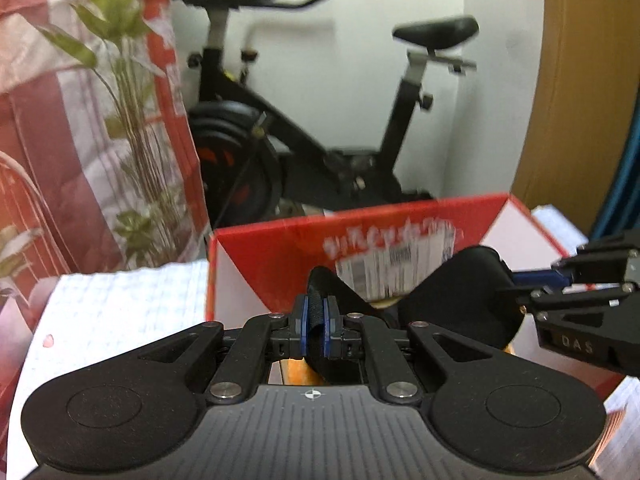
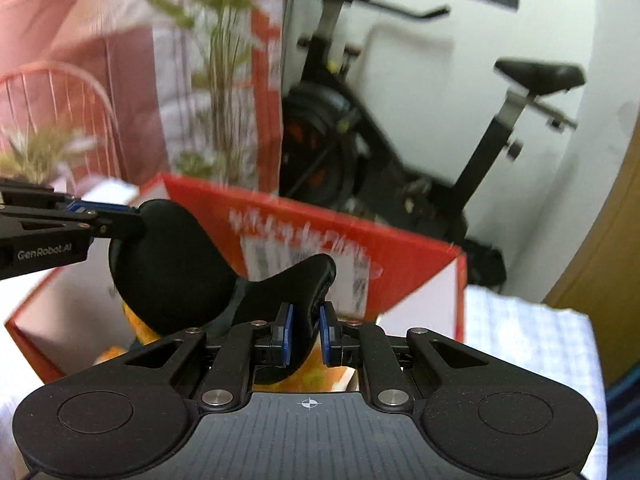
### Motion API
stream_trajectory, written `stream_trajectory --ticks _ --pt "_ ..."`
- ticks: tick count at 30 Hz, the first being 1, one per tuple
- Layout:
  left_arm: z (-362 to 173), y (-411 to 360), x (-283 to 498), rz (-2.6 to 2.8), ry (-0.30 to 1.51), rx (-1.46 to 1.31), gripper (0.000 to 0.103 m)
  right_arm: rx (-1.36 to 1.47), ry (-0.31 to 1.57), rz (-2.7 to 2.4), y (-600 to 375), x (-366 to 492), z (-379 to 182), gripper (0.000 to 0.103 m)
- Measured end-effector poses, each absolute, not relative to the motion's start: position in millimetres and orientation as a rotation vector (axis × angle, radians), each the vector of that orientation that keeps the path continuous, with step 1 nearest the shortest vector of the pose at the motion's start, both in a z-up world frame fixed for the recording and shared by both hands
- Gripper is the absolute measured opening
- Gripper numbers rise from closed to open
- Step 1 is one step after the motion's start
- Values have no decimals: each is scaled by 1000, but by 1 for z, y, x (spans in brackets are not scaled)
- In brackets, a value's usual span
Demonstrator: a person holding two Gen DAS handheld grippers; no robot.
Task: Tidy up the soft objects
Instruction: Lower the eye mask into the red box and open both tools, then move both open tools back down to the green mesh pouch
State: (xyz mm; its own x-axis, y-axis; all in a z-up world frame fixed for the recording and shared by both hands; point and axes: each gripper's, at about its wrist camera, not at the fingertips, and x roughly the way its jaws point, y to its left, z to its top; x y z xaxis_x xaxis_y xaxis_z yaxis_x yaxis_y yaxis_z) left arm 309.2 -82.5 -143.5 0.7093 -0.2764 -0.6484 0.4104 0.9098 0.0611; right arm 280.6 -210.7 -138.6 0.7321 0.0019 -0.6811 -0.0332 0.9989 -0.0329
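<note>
A black padded eye mask [image 1: 452,300] hangs stretched between both grippers above an open red cardboard box [image 1: 280,264]. My left gripper [image 1: 315,332] is shut on one end of the mask, at its strap. My right gripper [image 2: 306,334] is shut on the other end of the eye mask [image 2: 168,276]. In the left wrist view the right gripper [image 1: 520,280] comes in from the right; in the right wrist view the left gripper [image 2: 128,220] comes in from the left. Something orange [image 2: 140,332] lies inside the red box [image 2: 400,256], partly hidden by the mask.
The box stands on a white checked cloth [image 1: 120,308], also seen in the right wrist view [image 2: 528,344]. A black exercise bike [image 1: 304,120] stands behind the box. A red-and-white curtain with a green plant [image 1: 132,120] is at the left. A wooden panel [image 1: 580,80] is at the right.
</note>
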Motion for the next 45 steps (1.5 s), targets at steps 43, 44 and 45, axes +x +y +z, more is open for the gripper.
stream_trajectory --ticks 43,44,45 --pt "-194 38 96 -508 804 -12 78 149 573 77 -135 38 -174 93" --pt "-199 38 93 -513 814 -25 76 150 586 88 -131 33 -181 91" --pt "-204 38 90 -522 825 -38 75 144 612 99 -126 27 -189 89"
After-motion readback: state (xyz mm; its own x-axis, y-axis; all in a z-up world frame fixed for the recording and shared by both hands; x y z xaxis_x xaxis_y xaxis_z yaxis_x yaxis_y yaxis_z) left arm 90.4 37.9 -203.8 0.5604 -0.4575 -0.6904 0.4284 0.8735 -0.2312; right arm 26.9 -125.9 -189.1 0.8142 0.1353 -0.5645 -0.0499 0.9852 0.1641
